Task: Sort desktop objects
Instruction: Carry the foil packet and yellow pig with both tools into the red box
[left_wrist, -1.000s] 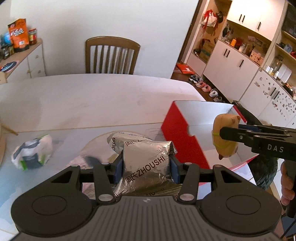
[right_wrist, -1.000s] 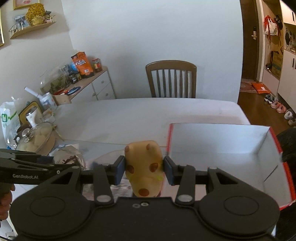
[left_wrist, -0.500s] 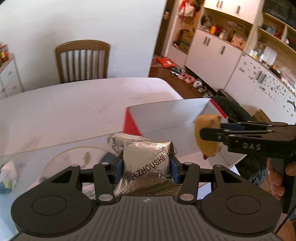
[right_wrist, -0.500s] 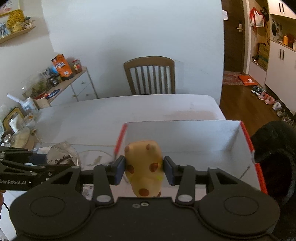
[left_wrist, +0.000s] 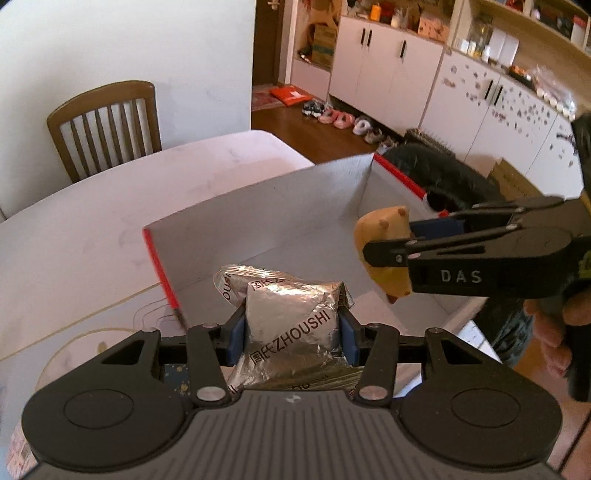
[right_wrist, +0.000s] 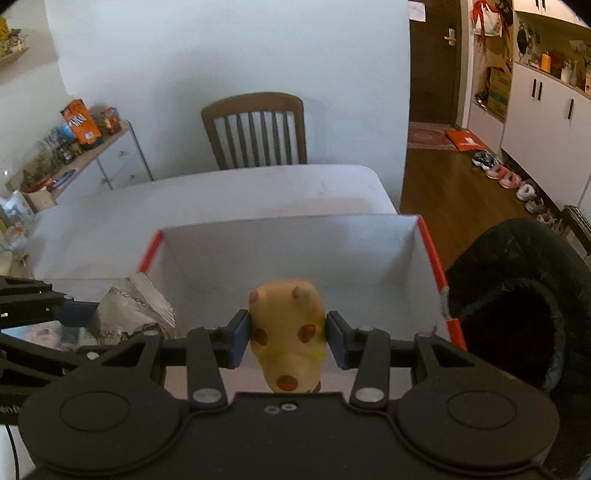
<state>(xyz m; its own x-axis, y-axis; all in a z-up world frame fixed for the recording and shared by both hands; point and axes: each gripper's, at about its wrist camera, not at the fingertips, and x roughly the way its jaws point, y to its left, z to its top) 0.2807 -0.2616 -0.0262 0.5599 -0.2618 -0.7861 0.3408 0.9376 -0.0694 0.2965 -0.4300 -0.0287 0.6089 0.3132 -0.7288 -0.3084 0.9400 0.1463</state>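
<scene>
white tabletop (left_wrist: 92, 229) fills the left wrist view, with a slatted wooden chair (left_wrist: 105, 125) behind it and white cabinets (left_wrist: 388, 70) and a row of shoes (left_wrist: 343, 122) across the room. the left gripper (left_wrist: 291, 328) is clamped on a crinkled silver foil packet (left_wrist: 291, 317) printed zhoushi, held over the near left part of an open white box with red edges (left_wrist: 258, 218); the right gripper (left_wrist: 391, 247) comes in from the side, squeezing a yellow spotted toy (left_wrist: 384, 229) above the box's right half. in the right wrist view the same table (right_wrist: 221, 199) and chair (right_wrist: 255, 129) sit ahead, a cluttered sideboard (right_wrist: 92, 147) off to the left, and the toy (right_wrist: 286, 332) is pinched between the blue pads over the box (right_wrist: 295, 243), whose floor looks bare. the foil packet (right_wrist: 133, 310) shows at the box's left rim with the left gripper's fingers (right_wrist: 77, 310) on it. i judge the step to be the drop: both items are carried to the box and not yet let go. next each tool needs lowering a little and its fingers spreading, one after the other so the tools don't bump. the toy's lower end is hidden behind the tool body, the packet's bottom likewise, and the dark bulky thing (right_wrist: 517, 302) right of the box is hard to identify.
</scene>
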